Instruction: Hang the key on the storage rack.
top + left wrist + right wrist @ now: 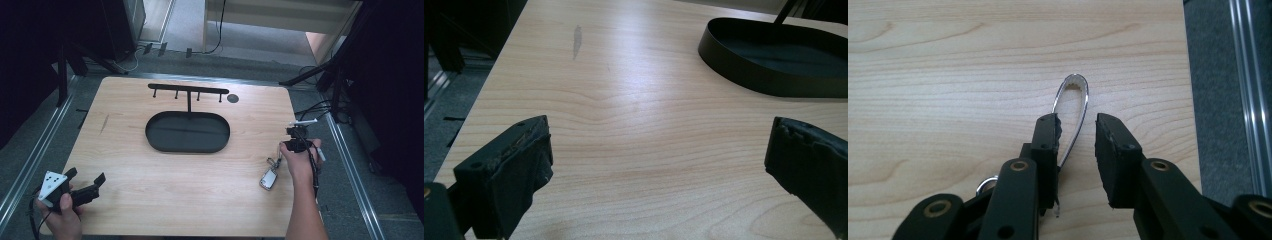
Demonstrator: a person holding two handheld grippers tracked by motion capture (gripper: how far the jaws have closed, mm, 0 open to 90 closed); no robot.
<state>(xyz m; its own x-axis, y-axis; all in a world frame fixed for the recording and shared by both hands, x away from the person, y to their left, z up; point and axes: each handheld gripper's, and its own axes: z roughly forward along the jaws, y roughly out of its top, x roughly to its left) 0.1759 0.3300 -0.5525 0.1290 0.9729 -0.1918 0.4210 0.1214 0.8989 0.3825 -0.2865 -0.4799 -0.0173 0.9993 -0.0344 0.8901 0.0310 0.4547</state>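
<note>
A silver key fob (269, 178) lies near the table's right edge, with a thin metal loop (273, 161) joined to its upper end. My right gripper (286, 148) hovers just over that loop. In the right gripper view the silver loop (1076, 77) runs up between the jaws, against the left one, and my right gripper (1078, 125) stands open with a gap to the other jaw. My left gripper (87, 176) rests at the table's near left corner. Its jaws are spread wide over bare wood in the left gripper view (656, 150).
A black oval tray (148, 132) sits mid-table, and from its back a post carries a bar of hooks (188, 90). The tray wall (744, 75) also appears at upper right in the left gripper view. A small dark disc (233, 98) lies behind the tray, and the table's right edge is close to my right hand.
</note>
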